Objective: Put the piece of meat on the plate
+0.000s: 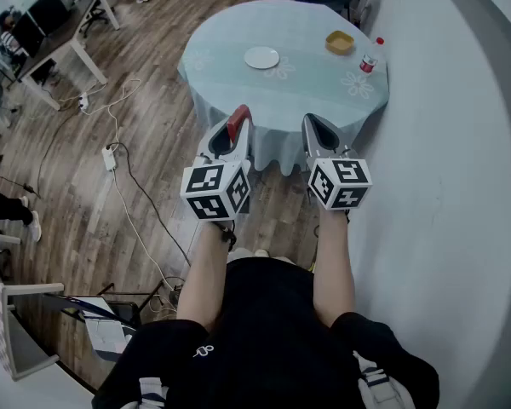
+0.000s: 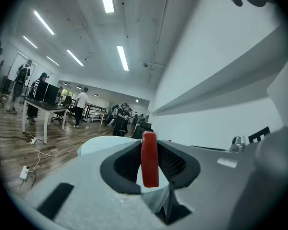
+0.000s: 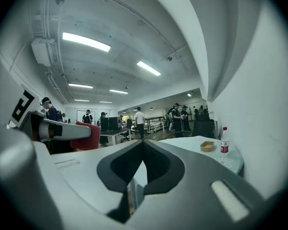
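Observation:
A flat red piece of meat [image 1: 238, 123] stands on edge between the jaws of my left gripper [image 1: 236, 127]; the left gripper view shows the meat [image 2: 150, 159] pinched upright in my left gripper [image 2: 150, 163]. My right gripper [image 1: 317, 129] is beside it, jaws together with nothing in them, as the right gripper view confirms for my right gripper [image 3: 143, 143]. Both are held in the air short of a round table [image 1: 238, 79] with a pale cloth. A white plate [image 1: 261, 57] lies on the table, well beyond both grippers.
A small tan bowl [image 1: 340, 42] and a red-capped bottle [image 1: 370, 60] stand at the table's far right, also seen as bowl [image 3: 207, 146] and bottle [image 3: 224, 141]. A white curved wall [image 1: 460, 143] runs along the right. Cables and a power strip [image 1: 110, 157] lie on the wood floor at left.

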